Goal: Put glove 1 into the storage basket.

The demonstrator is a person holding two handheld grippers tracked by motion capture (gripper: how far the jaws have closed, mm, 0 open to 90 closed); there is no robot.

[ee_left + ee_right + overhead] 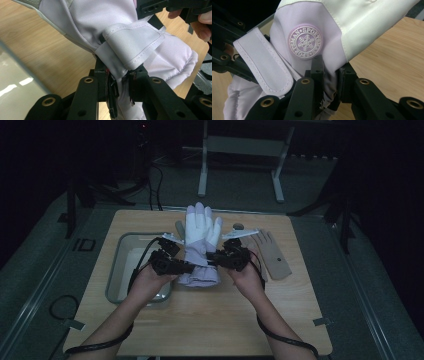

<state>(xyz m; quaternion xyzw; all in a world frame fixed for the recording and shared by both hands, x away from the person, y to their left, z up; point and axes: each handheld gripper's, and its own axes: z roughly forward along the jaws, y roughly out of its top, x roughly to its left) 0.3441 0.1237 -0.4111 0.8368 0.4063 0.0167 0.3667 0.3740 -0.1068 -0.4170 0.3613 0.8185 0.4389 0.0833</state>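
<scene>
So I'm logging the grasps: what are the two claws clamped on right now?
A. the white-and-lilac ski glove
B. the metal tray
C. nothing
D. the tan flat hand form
A: the left claw and right claw each pinch the ski glove near its wrist.

White and pale-lilac padded glove [201, 237] is held up above the table, fingers pointing away, cuff toward the person. Wrist fabric is pinched at both sides between the jaws of the left gripper [189, 267] and right gripper [212, 260]. Wrist strap [130, 46] is folded over; round snowflake badge [305, 41] sits just above the right gripper's fingertips.
</scene>
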